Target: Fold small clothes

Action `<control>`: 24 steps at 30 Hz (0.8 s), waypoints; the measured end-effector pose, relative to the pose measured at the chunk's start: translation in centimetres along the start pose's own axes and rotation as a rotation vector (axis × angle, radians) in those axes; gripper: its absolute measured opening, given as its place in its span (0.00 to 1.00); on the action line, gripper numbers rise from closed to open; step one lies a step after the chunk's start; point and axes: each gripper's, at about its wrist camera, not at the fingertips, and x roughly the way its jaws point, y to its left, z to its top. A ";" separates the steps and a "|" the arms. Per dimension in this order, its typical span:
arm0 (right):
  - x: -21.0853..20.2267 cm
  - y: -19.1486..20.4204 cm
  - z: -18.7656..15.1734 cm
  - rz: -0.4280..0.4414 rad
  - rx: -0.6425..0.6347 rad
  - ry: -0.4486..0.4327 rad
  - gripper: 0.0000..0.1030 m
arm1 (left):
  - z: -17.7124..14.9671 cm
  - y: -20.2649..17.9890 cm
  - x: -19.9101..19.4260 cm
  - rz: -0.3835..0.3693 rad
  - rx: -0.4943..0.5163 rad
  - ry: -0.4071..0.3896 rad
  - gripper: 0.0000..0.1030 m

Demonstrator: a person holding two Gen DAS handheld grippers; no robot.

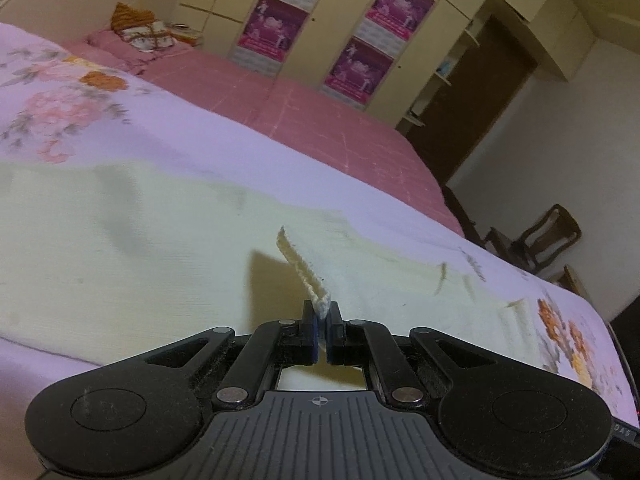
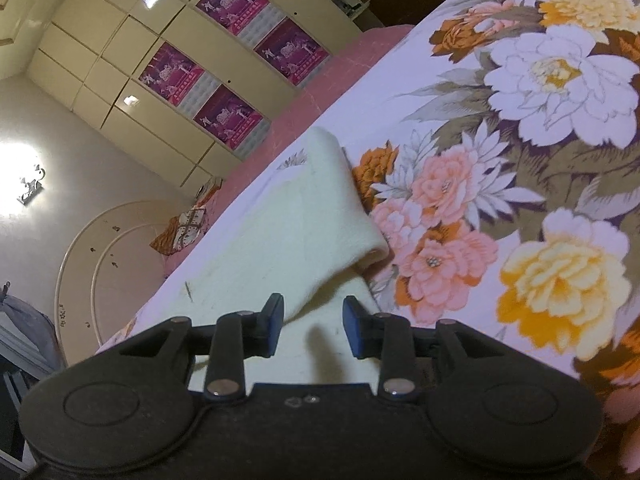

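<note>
Cream cloth [image 1: 120, 240] lies spread on the floral bedsheet [image 1: 60, 100] in the left wrist view. The left gripper [image 1: 322, 312] has its jaws pressed together on a ribbed edge of that cloth, which stands up from the pinch as a narrow raised strip. A pink bedspread [image 1: 320, 128] and a wardrobe [image 1: 320, 20] with purple posters show behind.

In the right wrist view, the same cream cloth [image 2: 288, 216] runs away from the camera with one folded-over flap, lying along the flowered part of the bedsheet [image 2: 540, 160]. The right gripper [image 2: 314, 328] hangs over the cloth's near end, jaws apart and not pinching it; the fabric shows in the gap below the blue pads [image 2: 275, 326].
</note>
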 end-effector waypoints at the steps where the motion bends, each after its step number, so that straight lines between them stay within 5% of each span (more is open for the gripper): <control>1: 0.2 0.1 0.0 0.002 0.003 0.000 0.33 | 0.0 0.4 0.0 0.002 -0.001 0.001 0.03; 15: 2.1 -1.1 1.2 0.002 0.097 -0.022 0.31 | -1.4 3.9 -0.3 0.032 -0.046 0.004 0.03; 19: 2.5 -1.3 1.5 -0.018 0.093 -0.028 0.21 | -1.7 4.2 0.0 0.036 -0.048 0.004 0.03; 22: 2.7 -1.2 1.6 -0.056 0.063 -0.026 0.05 | -1.6 4.1 0.0 0.031 -0.038 0.005 0.03; 24: 2.7 -1.3 1.6 -0.053 0.051 -0.024 0.04 | -1.5 3.9 -0.1 0.035 -0.019 0.005 0.03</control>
